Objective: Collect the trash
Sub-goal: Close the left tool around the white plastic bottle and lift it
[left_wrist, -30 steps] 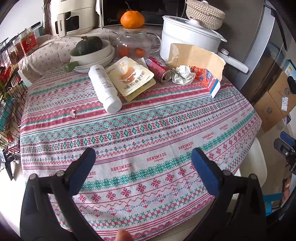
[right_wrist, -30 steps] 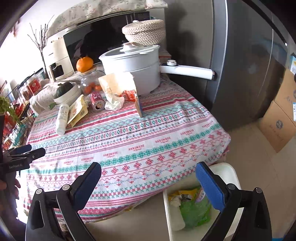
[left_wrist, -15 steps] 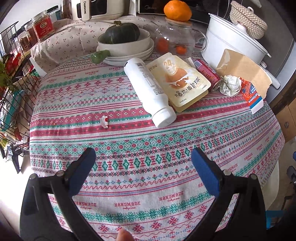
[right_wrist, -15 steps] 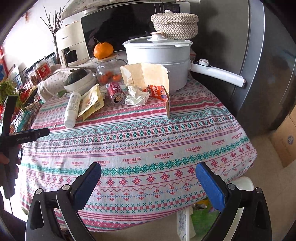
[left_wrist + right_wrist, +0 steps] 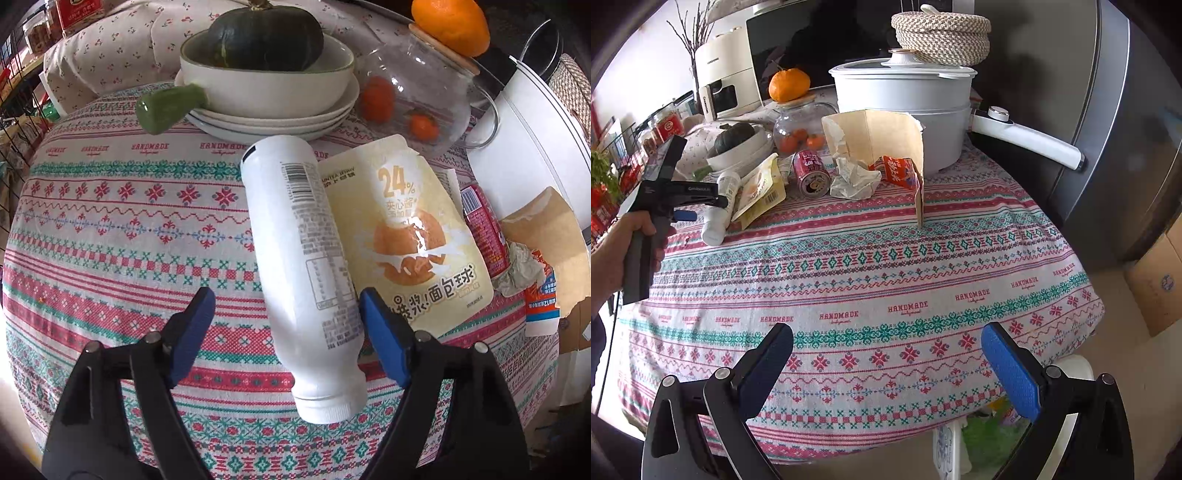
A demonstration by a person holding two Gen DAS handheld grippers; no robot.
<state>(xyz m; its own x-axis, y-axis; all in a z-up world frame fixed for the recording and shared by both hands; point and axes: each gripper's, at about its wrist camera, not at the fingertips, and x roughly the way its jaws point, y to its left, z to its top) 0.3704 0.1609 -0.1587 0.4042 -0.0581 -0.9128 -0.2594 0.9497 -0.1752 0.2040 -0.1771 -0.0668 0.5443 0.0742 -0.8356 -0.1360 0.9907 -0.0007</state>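
A white plastic bottle (image 5: pixel 306 266) lies on the patterned tablecloth (image 5: pixel 122 229), cap end toward me. My left gripper (image 5: pixel 286 314) is open, its jaws on either side of the bottle's lower half; the right pad is close to it, the left pad apart. Beside the bottle lie a yellow snack pouch (image 5: pixel 402 236), a red can (image 5: pixel 484 232), crumpled paper (image 5: pixel 521 269) and a torn carton (image 5: pixel 543 295). My right gripper (image 5: pixel 886 365) is open and empty above the table's near edge. The bottle (image 5: pixel 720 206) and left gripper (image 5: pixel 687 206) also show in the right wrist view.
A bowl with a dark squash (image 5: pixel 266 37) on stacked plates, a glass jar (image 5: pixel 413 92) with an orange on top and a white pot (image 5: pixel 905 107) stand at the back. A white bin (image 5: pixel 982 435) with trash sits below the table edge at the right.
My left gripper has moved forward over the table and now straddles the white bottle. My right gripper has risen and come a little closer to the table.
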